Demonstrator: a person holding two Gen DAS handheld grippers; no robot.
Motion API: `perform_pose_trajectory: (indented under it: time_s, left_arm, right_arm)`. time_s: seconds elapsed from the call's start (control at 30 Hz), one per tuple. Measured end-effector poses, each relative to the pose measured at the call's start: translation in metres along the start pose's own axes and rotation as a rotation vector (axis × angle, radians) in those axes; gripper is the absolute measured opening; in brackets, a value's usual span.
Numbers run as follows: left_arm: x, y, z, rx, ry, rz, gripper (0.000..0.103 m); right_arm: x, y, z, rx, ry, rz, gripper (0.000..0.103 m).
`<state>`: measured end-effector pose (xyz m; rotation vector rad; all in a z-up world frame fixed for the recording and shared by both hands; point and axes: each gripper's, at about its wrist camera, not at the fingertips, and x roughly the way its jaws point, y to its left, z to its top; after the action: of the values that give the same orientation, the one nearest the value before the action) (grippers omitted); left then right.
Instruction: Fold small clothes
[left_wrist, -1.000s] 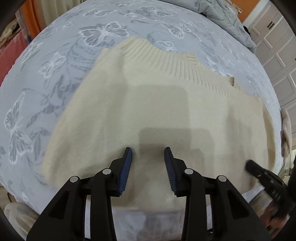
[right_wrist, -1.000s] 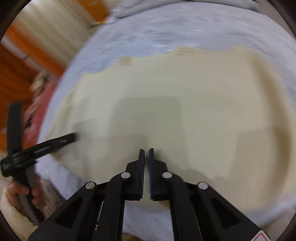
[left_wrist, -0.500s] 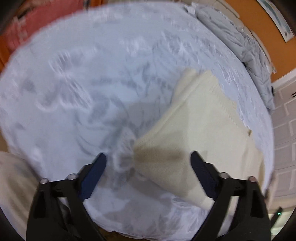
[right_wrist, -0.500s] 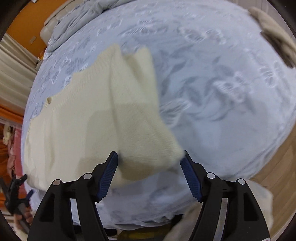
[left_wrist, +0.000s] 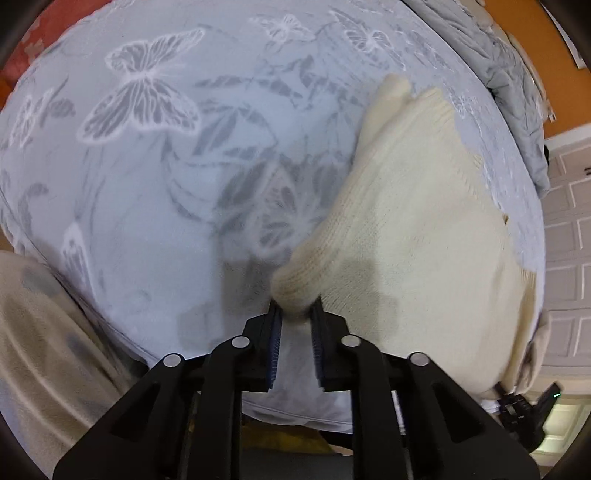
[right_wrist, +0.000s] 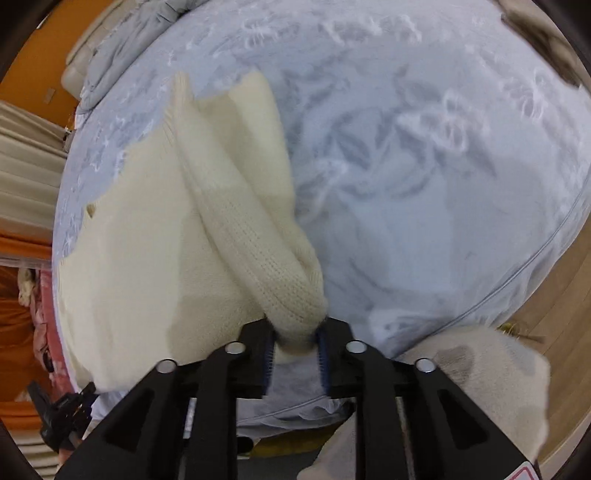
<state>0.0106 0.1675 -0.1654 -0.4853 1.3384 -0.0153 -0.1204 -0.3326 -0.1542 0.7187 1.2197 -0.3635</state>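
Cream knit sweater (left_wrist: 417, 229) is lying on the bedspread (left_wrist: 155, 177); left gripper (left_wrist: 296, 314) and right gripper (right_wrist: 295, 334), just closing, are pinching sleeve cuffs at six o'clock. Advice: lift both evenly.

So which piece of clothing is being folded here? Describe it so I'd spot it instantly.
On the pale blue butterfly-print bedspread lies a cream knit sweater. It is the only garment spread there, ribbed at its edges, with a corner pinched in each gripper: left gripper, right gripper.

A butterfly-print bedspread (left_wrist: 155, 155), a grey quilt (left_wrist: 517, 110) bunched at its far edge, orange wall (right_wrist: 33, 62), perhaps curtains (right_wrist: 26, 177)
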Motion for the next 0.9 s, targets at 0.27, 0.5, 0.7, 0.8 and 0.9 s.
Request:
perform_pose_trajectory:
  time_s: [0.27, 0.5, 0.7, 0.8, 0.9]
  left_arm:
    - [-0.058, -0.063, 0.043, 0.197, -0.210, -0.010, 0.059]
    - [0.011, -0.119, 0.112, 0.276, -0.127, 0.011, 0.064]
    - [0.041, -0.110, 0.126, 0.266, -0.055, 0.046, 0.012]
    - [0.025, -0.112, 0.131, 0.289, -0.116, 0.048, 0.012]
    - [0.032, -0.115, 0.136, 0.304, -0.129, 0.097, 0.012]
  right_arm:
    - [-0.056, 0.054, 0.046, -0.235, -0.266, -0.075, 0.070]
    - [0.021, 0.115, 0.112, -0.330, -0.184, -0.106, 0.070]
    - [0.054, 0.109, 0.130, -0.236, -0.089, 0.017, 0.008]
    - [0.009, 0.112, 0.137, -0.223, -0.214, 0.146, 0.007]
    - [0.015, 0.107, 0.149, -0.204, -0.231, 0.129, 0.006]
